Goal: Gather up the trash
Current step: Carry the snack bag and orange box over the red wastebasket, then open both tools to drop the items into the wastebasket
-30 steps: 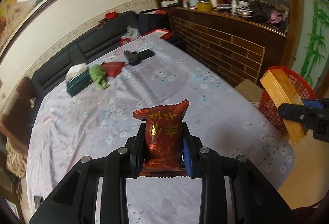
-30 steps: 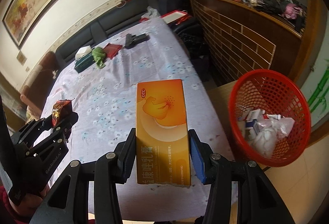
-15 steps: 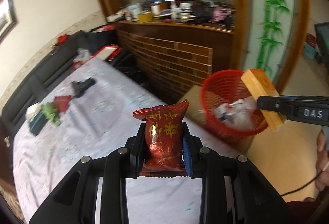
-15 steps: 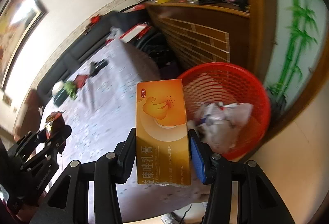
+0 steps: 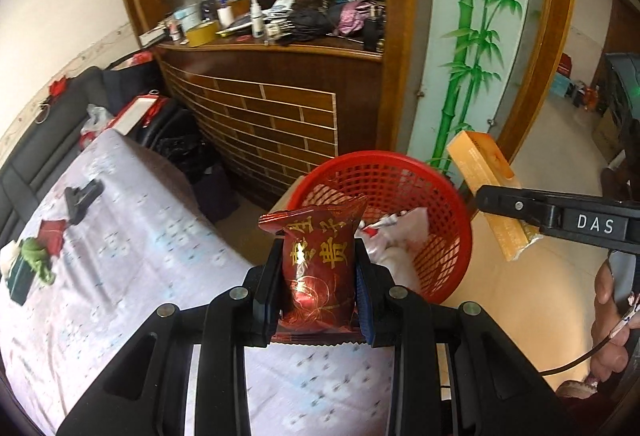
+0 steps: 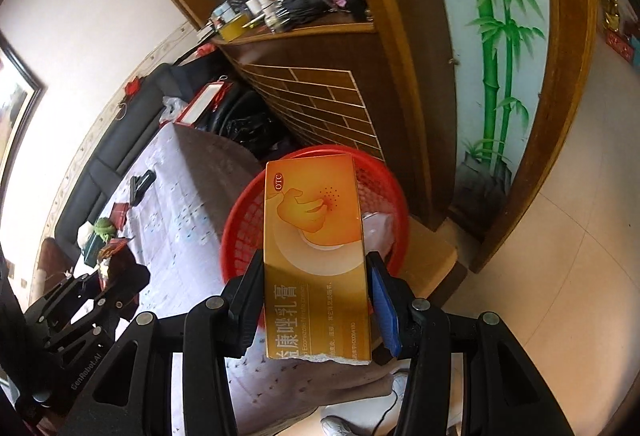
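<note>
Trash basket (image 5: 404,172), red, seen beside table (image 5: 132,260), paper inside. Left gripper (image 5: 318,284) clamped on red snack packet (image 5: 318,264); right gripper (image 6: 316,300) clamped on orange box (image 6: 316,248), both held over basket.

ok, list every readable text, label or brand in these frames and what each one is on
"DAS": on the right gripper arm.
"OTC": red oval on the orange box.
"康唑乳膏": large characters low on the same box; the smaller lines beside them are too blurred to read.
"GenRobot.AI": on the left gripper body.
Gold characters on the red packet: too stylised to read surely.
</note>
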`<state>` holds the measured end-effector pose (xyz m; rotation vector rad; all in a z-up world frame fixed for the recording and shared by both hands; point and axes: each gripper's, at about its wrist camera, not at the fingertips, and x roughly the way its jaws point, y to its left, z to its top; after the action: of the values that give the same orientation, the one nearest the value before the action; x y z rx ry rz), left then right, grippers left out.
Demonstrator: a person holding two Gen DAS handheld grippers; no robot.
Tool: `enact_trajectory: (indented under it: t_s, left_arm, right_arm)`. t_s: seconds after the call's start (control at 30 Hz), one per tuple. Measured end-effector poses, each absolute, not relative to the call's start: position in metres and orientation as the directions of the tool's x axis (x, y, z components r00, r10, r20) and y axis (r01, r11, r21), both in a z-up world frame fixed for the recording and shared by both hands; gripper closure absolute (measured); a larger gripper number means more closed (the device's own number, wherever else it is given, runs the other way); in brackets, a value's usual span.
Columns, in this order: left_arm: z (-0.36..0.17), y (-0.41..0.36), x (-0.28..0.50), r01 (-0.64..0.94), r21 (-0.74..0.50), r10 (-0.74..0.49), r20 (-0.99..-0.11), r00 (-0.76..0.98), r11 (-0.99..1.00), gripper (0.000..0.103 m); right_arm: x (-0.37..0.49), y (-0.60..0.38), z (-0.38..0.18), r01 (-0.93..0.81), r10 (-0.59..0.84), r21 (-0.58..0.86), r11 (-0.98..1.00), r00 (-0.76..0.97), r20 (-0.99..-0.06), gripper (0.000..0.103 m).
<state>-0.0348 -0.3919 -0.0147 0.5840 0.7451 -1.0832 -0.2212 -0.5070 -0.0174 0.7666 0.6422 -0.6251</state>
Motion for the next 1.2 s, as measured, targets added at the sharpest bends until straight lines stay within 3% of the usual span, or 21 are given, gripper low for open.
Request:
enact_trajectory:
  t_s: [0.53,0.6,0.73,0.83,1.2]
  left_arm:
    - [-0.025,-0.440,-0.029,0.925,0.027,-0.549,-0.798,0.249,0.379,0.071]
    - [-0.027,-0.441,-0.027,0.921,0.022,-0.545,-0.801,0.250,0.389,0.058]
    - [-0.028,-0.440,-0.026,0.914,0.022,-0.548,-0.795,0.261,0.404,0.051]
    - [-0.031,-0.438,-0.026,0.906,0.018,-0.541,-0.797,0.269,0.424,0.038]
    - [-0.036,-0.422,-0.040,0.882,0.114,-0.511,-0.778,0.365,0.456,0.020]
  right_arm:
    - [-0.192,-0.553,-0.024,0.666,-0.208,0.416,0.619,0.650,-0.731,0.048]
    - [-0.185,-0.557,-0.028,0.666,-0.203,0.408,0.624,0.643,-0.739,0.047]
    - [-0.184,-0.565,-0.033,0.670,-0.190,0.418,0.613,0.639,-0.746,0.045]
    - [-0.188,-0.565,-0.033,0.669,-0.193,0.413,0.618,0.638,-0.746,0.045]
    - [-0.208,-0.553,-0.037,0.707,-0.231,0.361,0.608,0.592,-0.772,0.038]
